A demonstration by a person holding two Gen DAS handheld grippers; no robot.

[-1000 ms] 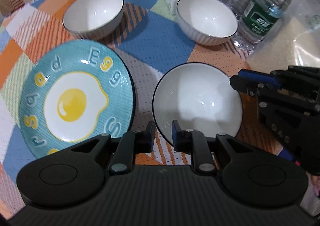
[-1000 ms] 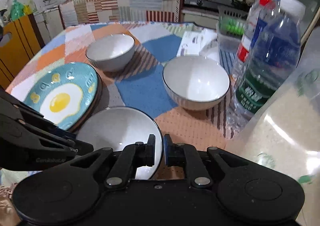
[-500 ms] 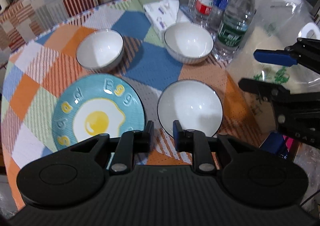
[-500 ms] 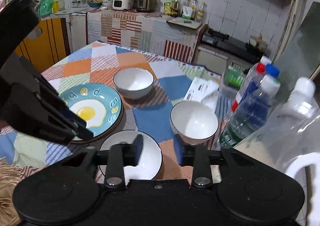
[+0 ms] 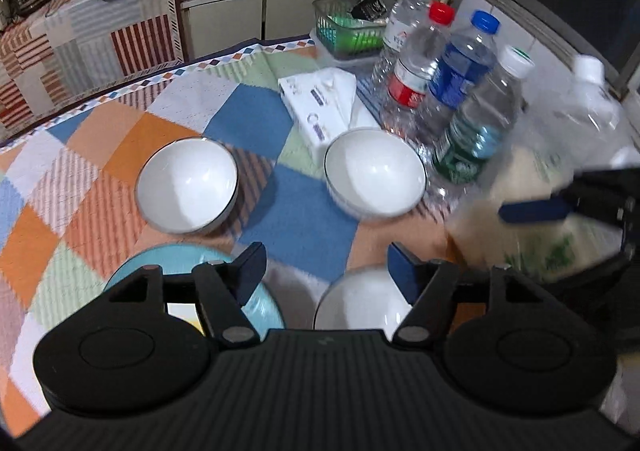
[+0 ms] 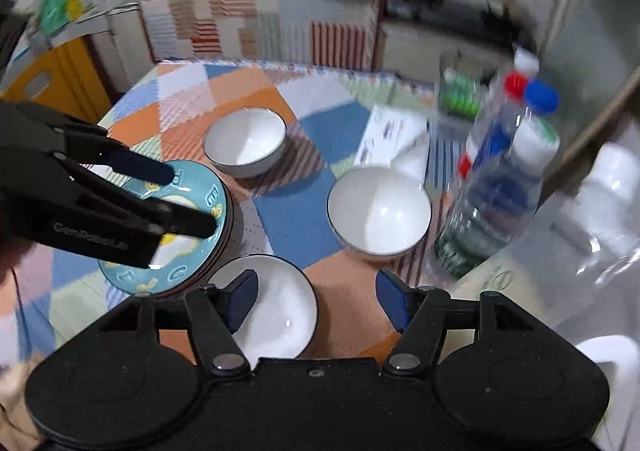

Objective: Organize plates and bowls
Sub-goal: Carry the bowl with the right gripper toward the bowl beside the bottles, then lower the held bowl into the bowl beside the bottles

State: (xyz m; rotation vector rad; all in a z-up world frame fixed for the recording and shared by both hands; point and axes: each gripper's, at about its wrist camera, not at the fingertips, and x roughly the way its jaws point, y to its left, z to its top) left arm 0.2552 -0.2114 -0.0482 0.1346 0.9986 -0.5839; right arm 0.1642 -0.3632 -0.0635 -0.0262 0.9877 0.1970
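Observation:
Three white bowls with dark rims stand on the patchwork tablecloth: one far left (image 5: 188, 185), one far right (image 5: 374, 179), one near (image 5: 360, 299) and partly hidden behind my left gripper (image 5: 326, 263). A teal fried-egg plate (image 5: 132, 275) lies left of the near bowl. My left gripper hangs above the table, jaws opening, nothing between them. In the right wrist view, my right gripper (image 6: 316, 287) hovers over the near bowl (image 6: 276, 303), jaws opening and empty. There the left gripper (image 6: 190, 199) is above the teal plate (image 6: 180, 275).
A white tissue box (image 5: 320, 107) lies behind the far right bowl. Several water bottles (image 5: 460, 91) and a large clear jug (image 5: 560, 171) crowd the right side. A green basket (image 5: 348, 31) sits at the table's far edge. Kitchen counters stand beyond.
Both grippers have risen away from the near bowl, and their jaws have gone from shut to open. The bowls and the plate stay where they were.

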